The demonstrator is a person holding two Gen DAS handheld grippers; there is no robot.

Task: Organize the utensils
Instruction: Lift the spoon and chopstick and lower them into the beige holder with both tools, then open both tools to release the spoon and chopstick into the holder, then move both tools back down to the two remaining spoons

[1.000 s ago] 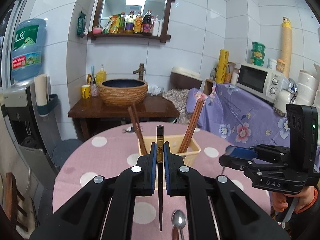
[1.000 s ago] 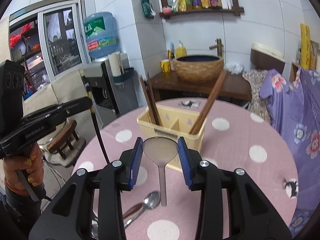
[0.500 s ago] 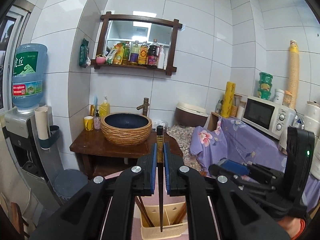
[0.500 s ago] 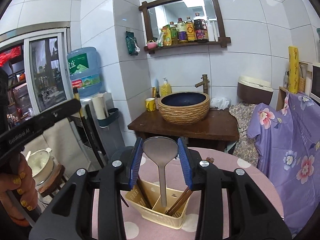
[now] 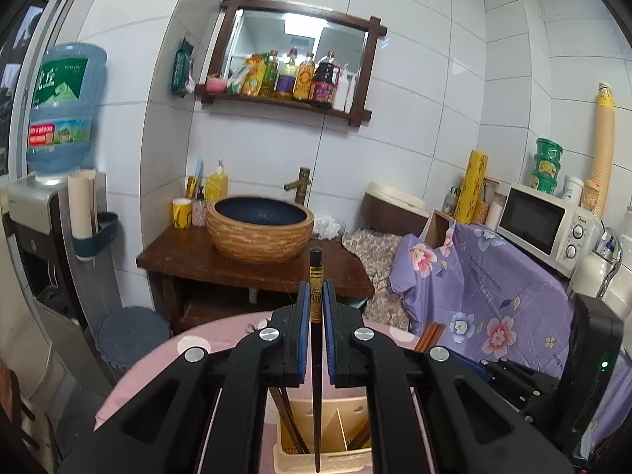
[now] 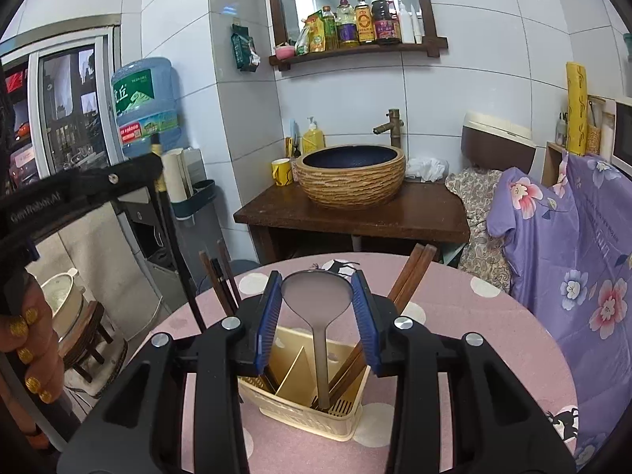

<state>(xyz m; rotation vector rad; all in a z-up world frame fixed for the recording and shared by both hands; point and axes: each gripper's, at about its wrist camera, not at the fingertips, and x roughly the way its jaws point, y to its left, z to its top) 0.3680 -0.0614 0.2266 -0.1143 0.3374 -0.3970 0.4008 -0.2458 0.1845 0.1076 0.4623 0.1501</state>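
My left gripper [image 5: 316,296] is shut on a dark chopstick [image 5: 316,375] held upright, its tip hanging over the yellow utensil basket [image 5: 339,460]. My right gripper [image 6: 316,296] is shut on a metal spoon [image 6: 319,335] by its bowl; the handle points down into the right compartment of the basket [image 6: 304,407]. Brown chopsticks [image 6: 410,280] lean in the basket's right compartment and more chopsticks [image 6: 221,280] in its left. The left gripper [image 6: 79,189] also shows at the left of the right wrist view.
The basket stands on a round pink polka-dot table [image 6: 474,335]. Behind it are a wooden washstand with a woven basin [image 6: 351,173], a water dispenser [image 6: 146,102] at left, and a purple flowered cloth [image 6: 572,245] at right. The right gripper's body [image 5: 561,379] sits beside the basket.
Both grippers have come down and closer to the basket. The spoon handle has gone down into the right compartment; the chopstick tip has come lower over the basket.
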